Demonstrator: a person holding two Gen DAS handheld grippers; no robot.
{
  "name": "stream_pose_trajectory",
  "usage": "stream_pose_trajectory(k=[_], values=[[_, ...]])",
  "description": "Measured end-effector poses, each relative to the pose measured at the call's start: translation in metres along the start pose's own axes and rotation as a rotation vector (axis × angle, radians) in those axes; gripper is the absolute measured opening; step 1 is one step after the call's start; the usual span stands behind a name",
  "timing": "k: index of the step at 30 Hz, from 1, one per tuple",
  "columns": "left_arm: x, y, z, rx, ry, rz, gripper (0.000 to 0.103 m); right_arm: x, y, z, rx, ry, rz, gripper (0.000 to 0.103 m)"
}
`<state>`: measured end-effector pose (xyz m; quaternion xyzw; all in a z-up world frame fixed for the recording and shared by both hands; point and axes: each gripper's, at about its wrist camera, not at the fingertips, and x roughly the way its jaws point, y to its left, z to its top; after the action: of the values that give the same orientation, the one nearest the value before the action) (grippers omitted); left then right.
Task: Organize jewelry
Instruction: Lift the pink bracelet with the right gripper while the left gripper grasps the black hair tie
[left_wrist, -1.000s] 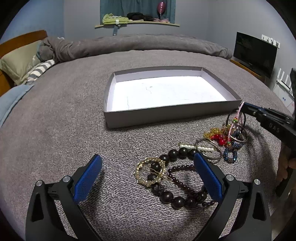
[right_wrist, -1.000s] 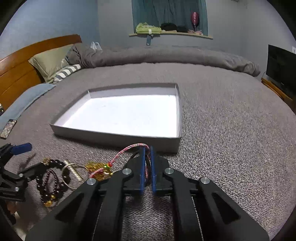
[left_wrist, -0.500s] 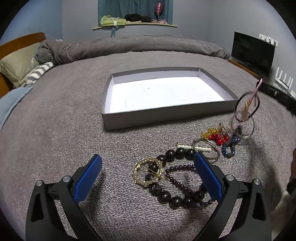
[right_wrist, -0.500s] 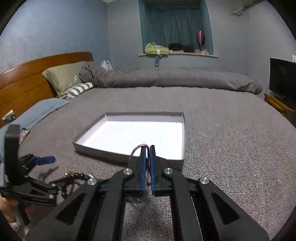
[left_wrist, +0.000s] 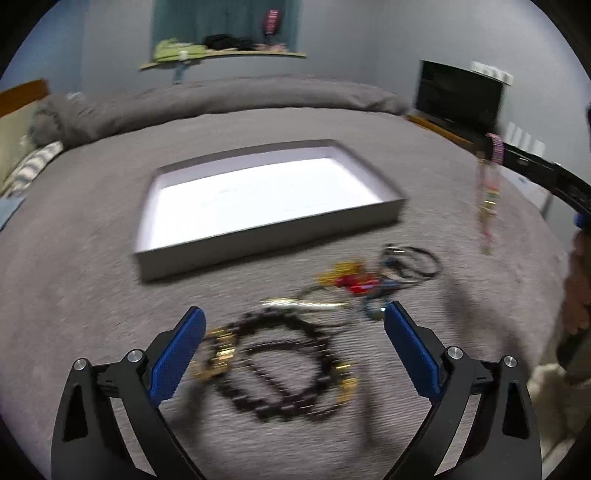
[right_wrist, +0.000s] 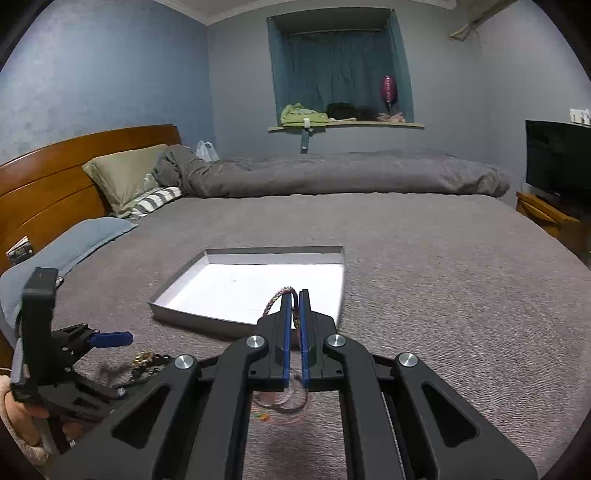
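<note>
A shallow grey box (left_wrist: 258, 236) with a white floor lies on the grey bed cover; it also shows in the right wrist view (right_wrist: 192, 315). My right gripper (right_wrist: 294, 295) is shut on a woven pink bracelet (right_wrist: 279, 295) and holds it in the air before the box; in the left wrist view the bracelet (left_wrist: 489, 192) hangs at the right. My left gripper (left_wrist: 293, 325) is open above a dark bead bracelet (left_wrist: 284, 369). More jewelry (left_wrist: 369, 282) lies in a pile beyond it, blurred.
A rolled grey duvet (right_wrist: 332, 177) and pillows (right_wrist: 125, 177) lie at the far side of the bed. A wooden headboard (right_wrist: 48, 192) is on the left. A television (right_wrist: 554, 162) stands on the right.
My right gripper has lifted the woven bracelet up off the jewelry pile; rings that hung with it are back on the bed. My left gripper has shifted, blurring its view.
</note>
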<state>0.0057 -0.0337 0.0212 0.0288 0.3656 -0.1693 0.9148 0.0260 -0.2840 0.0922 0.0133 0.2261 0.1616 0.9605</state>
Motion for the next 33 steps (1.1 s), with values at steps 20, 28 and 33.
stream_pose_trajectory(k=[20,28,33], values=[[0.067,-0.078,0.042,0.096,0.124,-0.152,0.044,-0.008,-0.048,-0.005,0.088,0.028,-0.012,0.004],[0.085,-0.077,0.037,0.096,0.184,-0.1,0.032,-0.01,-0.051,-0.005,0.09,0.028,0.008,0.004],[0.085,-0.078,0.036,0.112,0.19,-0.09,0.011,-0.01,-0.051,-0.004,0.085,0.025,0.011,0.004]])
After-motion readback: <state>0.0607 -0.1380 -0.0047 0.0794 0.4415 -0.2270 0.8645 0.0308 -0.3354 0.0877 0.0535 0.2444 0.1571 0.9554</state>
